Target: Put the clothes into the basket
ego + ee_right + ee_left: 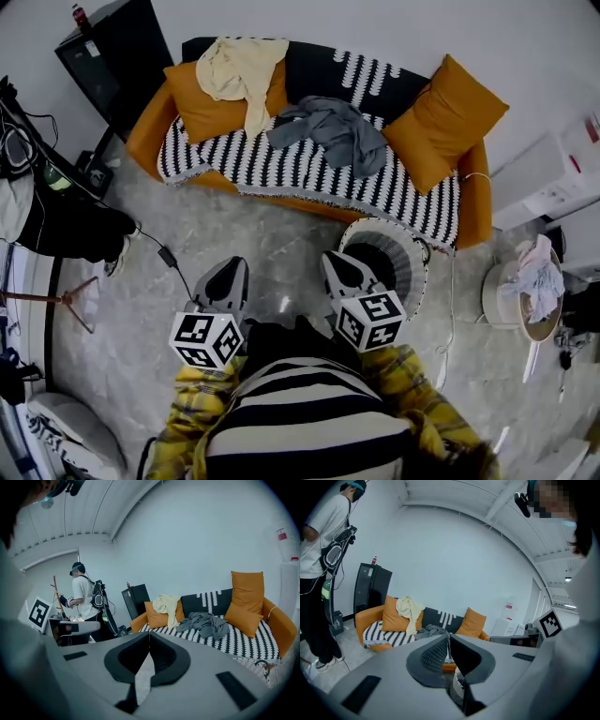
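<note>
Both pairs of fingers are pressed together with nothing between them. The left gripper view shows the left gripper (pixel 449 635) with its dark pads meeting at the tips, and the right gripper view shows the same of the right gripper (pixel 149 633). From the head view the two are held side by side, low over the grey stone floor (pixel 272 248), tips toward the sofa (pixel 145 127). Their marker cubes sit back near the wearer's striped top and yellow plaid sleeves.

The basket (pixel 410 267) is round, with a black-and-white striped wall and a dark inside. It stands on the floor just beside the right gripper's tip, against the sofa's front edge near its right end.

The clothes lie on the sofa, well apart from both grippers. A cream garment (pixel 242 70) is draped over the orange cushion (pixel 192 108) at the sofa's left end and hangs down onto the striped throw (pixel 281 164). A grey garment (pixel 333 131) lies crumpled on the throw about the middle of the seat, near the back edge. Its right side reaches the second orange cushion (pixel 445 117) at the right end.

A black cabinet (pixel 112 56) stands past the sofa's left end, and another person (pixel 84 597) stands on the floor near it. To the right of the basket, a small round table (pixel 497 300) carries a pale cloth (pixel 541 277).
</note>
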A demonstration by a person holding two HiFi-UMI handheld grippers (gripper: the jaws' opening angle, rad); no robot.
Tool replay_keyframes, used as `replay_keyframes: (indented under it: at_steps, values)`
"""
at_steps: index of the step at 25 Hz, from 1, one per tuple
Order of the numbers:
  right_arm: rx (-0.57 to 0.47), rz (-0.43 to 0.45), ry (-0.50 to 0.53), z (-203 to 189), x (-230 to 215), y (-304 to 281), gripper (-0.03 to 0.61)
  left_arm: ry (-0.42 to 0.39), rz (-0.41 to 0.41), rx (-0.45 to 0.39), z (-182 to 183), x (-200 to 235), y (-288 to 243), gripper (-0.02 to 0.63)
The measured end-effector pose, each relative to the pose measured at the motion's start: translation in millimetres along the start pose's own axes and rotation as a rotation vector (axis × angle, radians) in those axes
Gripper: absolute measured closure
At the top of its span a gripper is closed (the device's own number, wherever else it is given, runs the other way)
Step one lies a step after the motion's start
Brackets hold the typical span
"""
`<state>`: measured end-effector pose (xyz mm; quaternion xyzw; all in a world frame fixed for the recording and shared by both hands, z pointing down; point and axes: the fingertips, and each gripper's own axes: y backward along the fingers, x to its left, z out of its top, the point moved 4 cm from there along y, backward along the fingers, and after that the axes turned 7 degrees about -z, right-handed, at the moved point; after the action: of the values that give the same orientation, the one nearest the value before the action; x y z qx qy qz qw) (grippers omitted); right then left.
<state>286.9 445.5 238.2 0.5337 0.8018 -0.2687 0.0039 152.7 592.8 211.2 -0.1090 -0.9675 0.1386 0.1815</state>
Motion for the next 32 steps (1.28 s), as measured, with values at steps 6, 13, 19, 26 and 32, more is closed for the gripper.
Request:
replay_keyframes:
  at_steps: [6, 13, 19, 26, 32]
  values:
    - [0.009, 0.005, -0.008, 10.1, 2.1, -28.6, 0.554, -0.013, -0.021, 0.007, 16.0, 20.8, -25.5, 0.58]
    - [-0.016, 0.002, -0.019, 40.4, 7.7, -86.1, 0.553, -0.013, -0.063, 0.018, 40.5, 68.2, -73.6, 0.58]
    - [-0.013, 0.001, -0.009, 71.8, 16.0, -153.6, 0.553, -0.008, -0.072, 0.022, 70.6, 119.2, -107.7, 0.58]
    - [-0.007, 0.02, -0.003, 96.5, 39.3, -232.1, 0.552, -0.034, -0.061, 0.02, 99.4, 182.8, -128.4, 0.58]
    - [-0.002, 0.041, -0.001, 116.7, 53.9, -284.6, 0.552, -0.043, -0.038, 0.02, 119.5, 231.7, -141.8, 0.58]
